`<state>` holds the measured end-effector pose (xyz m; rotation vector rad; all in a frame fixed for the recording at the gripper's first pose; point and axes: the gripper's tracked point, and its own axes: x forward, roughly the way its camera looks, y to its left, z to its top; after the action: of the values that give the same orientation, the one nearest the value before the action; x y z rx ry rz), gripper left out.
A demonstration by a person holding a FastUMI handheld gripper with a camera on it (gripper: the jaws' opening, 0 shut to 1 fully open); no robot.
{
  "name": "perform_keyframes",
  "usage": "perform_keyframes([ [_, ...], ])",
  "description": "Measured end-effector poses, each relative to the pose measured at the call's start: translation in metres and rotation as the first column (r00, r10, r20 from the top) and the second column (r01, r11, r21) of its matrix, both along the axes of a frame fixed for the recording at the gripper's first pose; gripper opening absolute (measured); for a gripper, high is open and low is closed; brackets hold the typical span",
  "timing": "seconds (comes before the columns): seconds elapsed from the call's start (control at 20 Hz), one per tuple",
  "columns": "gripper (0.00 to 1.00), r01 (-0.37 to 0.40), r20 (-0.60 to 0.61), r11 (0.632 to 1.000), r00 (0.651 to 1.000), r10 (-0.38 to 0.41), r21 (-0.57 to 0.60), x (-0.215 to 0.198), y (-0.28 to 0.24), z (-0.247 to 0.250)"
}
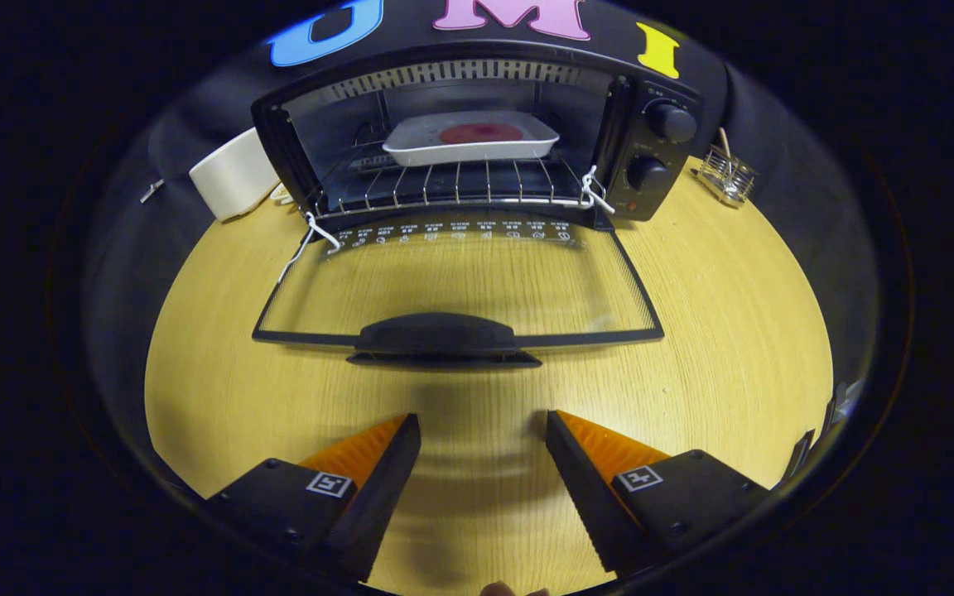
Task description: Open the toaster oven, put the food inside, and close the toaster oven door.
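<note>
A black toaster oven (pixel 477 141) stands at the back of the wooden table, its glass door (pixel 460 281) folded down flat toward me. Inside, on the wire rack (pixel 444 186), rests a white tray (pixel 470 137) holding a round reddish piece of food (pixel 481 133). The door's black handle (pixel 437 338) lies just ahead of my fingers. My gripper (pixel 484 430) hovers low over the table in front of the handle, open, with nothing between the fingers.
A cream-coloured box (pixel 233 174) sits left of the oven. A small wire holder (pixel 727 175) stands to its right. The oven's two knobs (pixel 669 122) face me. Bare light wood (pixel 734 331) spreads around the open door.
</note>
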<state>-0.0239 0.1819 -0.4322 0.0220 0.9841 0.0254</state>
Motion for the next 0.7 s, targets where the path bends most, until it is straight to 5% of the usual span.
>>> perform_keyframes([
  [0.7, 1.00, -0.004, 0.106, 1.000, 0.994, 0.006, -0.014, 0.021, 0.007, 0.018],
])
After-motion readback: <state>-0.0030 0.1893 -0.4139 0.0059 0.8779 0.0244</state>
